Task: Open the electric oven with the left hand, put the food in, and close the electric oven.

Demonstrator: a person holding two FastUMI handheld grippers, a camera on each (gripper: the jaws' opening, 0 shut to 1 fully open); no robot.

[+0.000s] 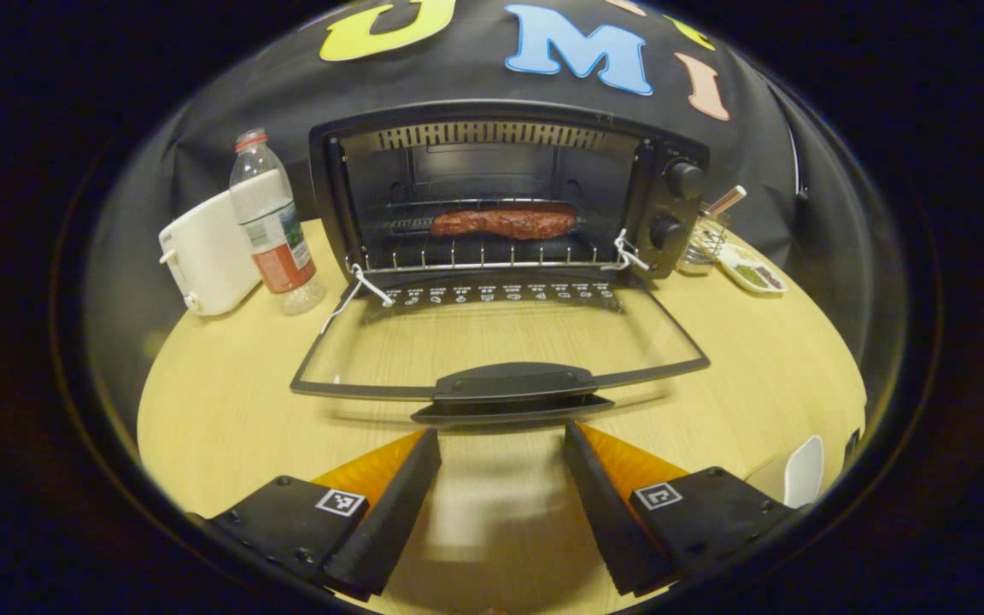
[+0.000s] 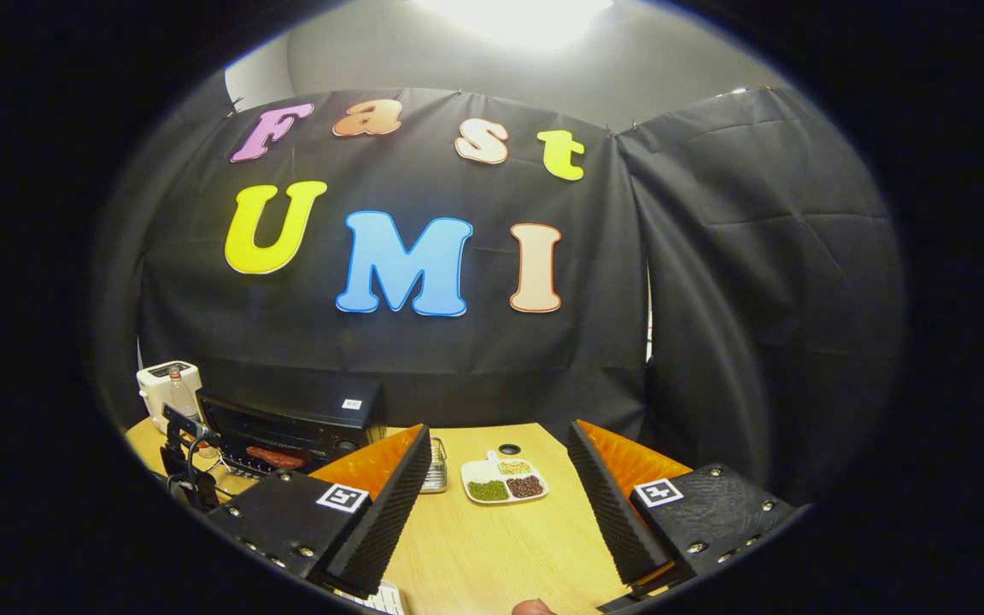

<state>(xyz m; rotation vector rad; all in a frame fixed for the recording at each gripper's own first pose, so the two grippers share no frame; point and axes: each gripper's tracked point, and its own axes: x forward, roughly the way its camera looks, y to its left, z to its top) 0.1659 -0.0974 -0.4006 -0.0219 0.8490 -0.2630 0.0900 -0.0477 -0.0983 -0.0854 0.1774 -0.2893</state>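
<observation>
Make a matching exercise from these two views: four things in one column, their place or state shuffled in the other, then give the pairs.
Things:
1. oven door
2. food
3. water bottle
4. left gripper

Place or state:
A. on the rack inside the oven
B. open, empty, just short of the door handle
C. folded down flat over the table
D. upright, between the white appliance and the oven

Pairs: 1-C, 2-A, 3-D, 4-B
</observation>
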